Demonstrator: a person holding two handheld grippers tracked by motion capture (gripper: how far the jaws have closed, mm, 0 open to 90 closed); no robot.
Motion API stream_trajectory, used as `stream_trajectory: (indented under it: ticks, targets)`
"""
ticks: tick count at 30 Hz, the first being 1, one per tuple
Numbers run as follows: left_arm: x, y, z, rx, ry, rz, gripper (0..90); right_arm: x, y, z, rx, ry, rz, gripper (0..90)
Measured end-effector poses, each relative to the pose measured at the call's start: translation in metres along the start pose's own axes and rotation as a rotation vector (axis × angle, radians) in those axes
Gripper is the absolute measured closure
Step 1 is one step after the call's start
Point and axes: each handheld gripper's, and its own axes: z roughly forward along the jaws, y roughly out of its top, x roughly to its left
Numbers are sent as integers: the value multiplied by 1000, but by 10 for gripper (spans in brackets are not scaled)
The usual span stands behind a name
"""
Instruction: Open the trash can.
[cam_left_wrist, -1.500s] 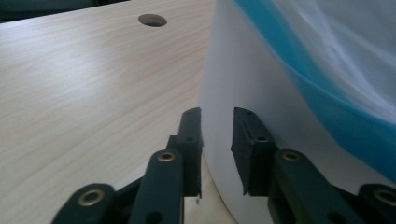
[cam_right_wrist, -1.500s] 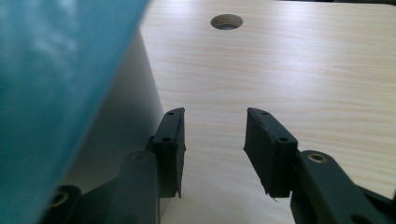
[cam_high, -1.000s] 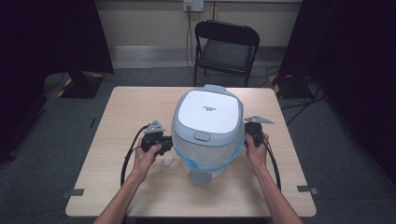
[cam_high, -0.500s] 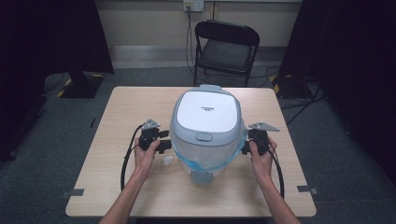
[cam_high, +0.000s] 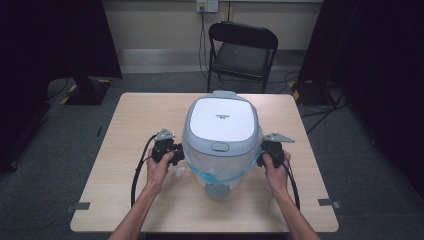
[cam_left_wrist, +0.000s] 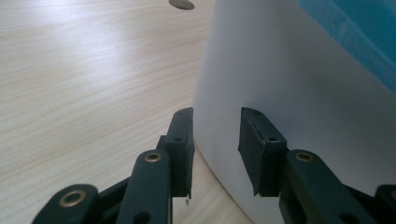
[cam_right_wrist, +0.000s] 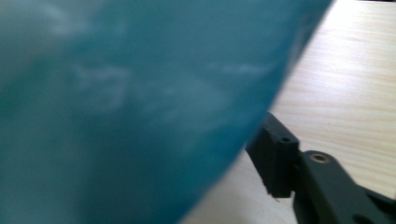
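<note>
Slip risk: left tongs (cam_left_wrist: 215, 140) parted against smooth white rounded cooker (cam_high: 220, 135); right tongs' (cam_high: 270, 150) spread unclear.

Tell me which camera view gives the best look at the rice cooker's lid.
The high view: it looks down on the whole white lid of the rice cooker. The left gripper view shows just a patch of the cooker's white side wall; the right gripper view shows a blurred blue surface up close, no lid.
</note>
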Motion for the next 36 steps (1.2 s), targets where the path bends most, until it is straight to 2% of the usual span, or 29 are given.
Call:
stream_trajectory:
  ticks: [2,3,4,5,7,10,13,18,23,26,27,29,30,31,34,36]
  targets:
    - [-2,-4,-4,-4,-12,-5,664,-1,2,3,8,1,-23,599]
    - [-3,-5,-5,-7,-20,-6,665,0,4,5,5,6,-6,617]
    - [-3,-7,-7,-5,-24,-4,665,0,4,6,8,13,-18,638]
    - [-4,-8,-9,-7,-22,-1,663,2,5,6,5,18,-2,658]
    - [-5,-10,-11,-9,-20,-3,659,4,5,7,7,30,-5,668]
    - [-5,-11,-11,-11,-18,-5,633,5,4,4,14,27,-23,676]
    - [-7,-10,-11,-8,-12,5,643,9,2,-2,29,28,-36,726]
    - [-12,-11,-13,3,-19,28,676,12,-4,-12,38,31,-42,717]
    - [-14,-14,-13,-12,-25,7,675,15,-6,-19,45,5,-71,692]
    - [-12,-14,-12,-11,-25,10,667,16,-6,-19,47,-3,-61,692]
    - [-12,-14,-12,-8,-19,12,650,15,-6,-19,47,4,-62,666]
    - [-12,-14,-12,-5,6,16,608,11,-6,-18,44,-19,-49,550]
    - [-12,-14,-12,11,30,15,554,9,-7,-18,46,-9,-48,521]
    - [-11,-14,-11,29,37,3,479,6,-8,-18,44,-2,-42,476]
    - [-6,-16,-13,80,49,11,281,1,-12,-19,43,11,-35,371]
    - [-2,-19,-19,67,49,-3,282,-2,-17,-21,56,32,-38,323]
